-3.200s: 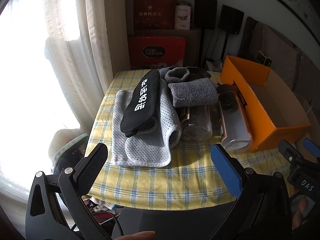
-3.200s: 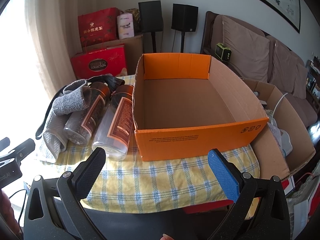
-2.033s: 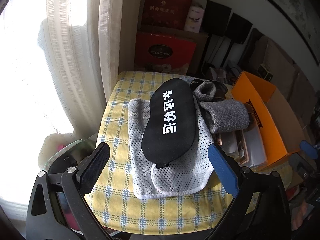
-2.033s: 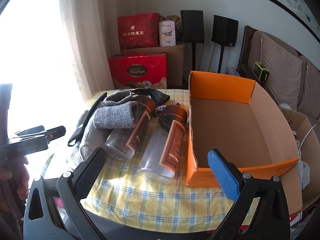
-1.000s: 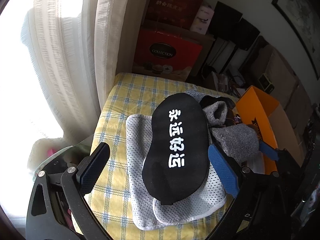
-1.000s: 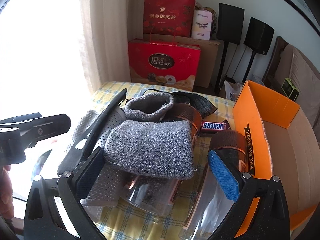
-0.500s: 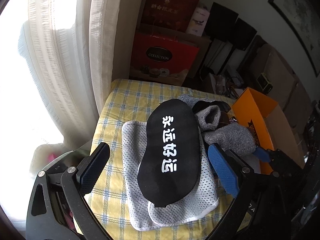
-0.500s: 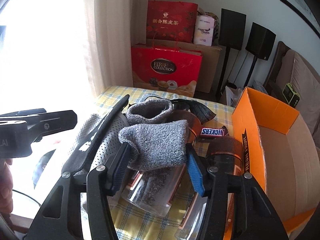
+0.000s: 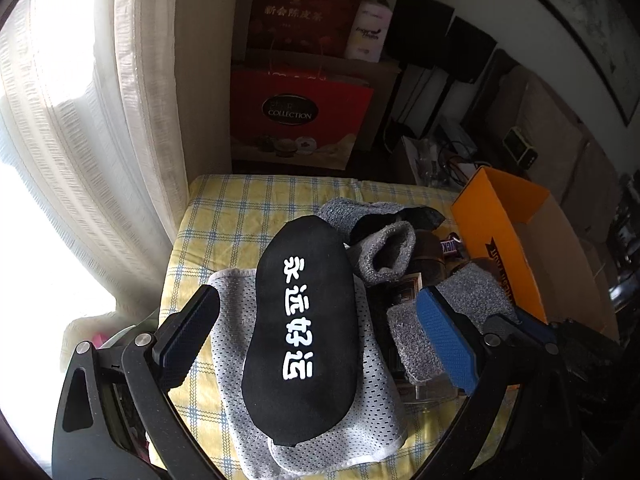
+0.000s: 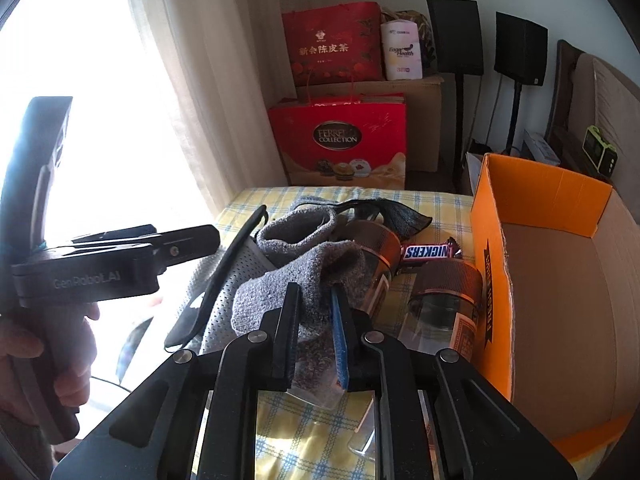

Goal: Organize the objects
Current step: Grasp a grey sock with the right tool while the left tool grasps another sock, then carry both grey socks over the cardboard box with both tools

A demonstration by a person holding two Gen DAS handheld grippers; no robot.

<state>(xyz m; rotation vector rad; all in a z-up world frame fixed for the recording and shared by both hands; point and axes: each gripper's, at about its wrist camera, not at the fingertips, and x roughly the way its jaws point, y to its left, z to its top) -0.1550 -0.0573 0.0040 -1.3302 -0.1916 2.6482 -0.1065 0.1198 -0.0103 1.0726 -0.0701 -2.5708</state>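
A folded grey sock [image 10: 304, 276] lies across a clear jar [image 10: 376, 248]. My right gripper [image 10: 314, 312] has its jaws closing, and the pads pinch the sock's near end. In the left wrist view the same sock [image 9: 472, 296] shows behind the blue finger, with the right gripper [image 9: 520, 328] on it. My left gripper [image 9: 320, 336] is open above a black eye mask [image 9: 304, 320], which rests on a grey mesh cloth [image 9: 232, 320]. It holds nothing. A second grey sock [image 9: 384, 256] sits further back.
An open orange cardboard box [image 10: 488, 280] stands at the right of the yellow checked table [image 9: 240, 208]. A second jar [image 10: 444, 300] and a Snickers bar [image 10: 430, 252] lie beside it. Red gift bags [image 10: 340, 140] and curtains stand behind the table.
The right gripper's jaws went from wide apart to pinched on the grey sock, whose end has bunched and lifted a little. The left gripper drew back slightly, still open over the mask.
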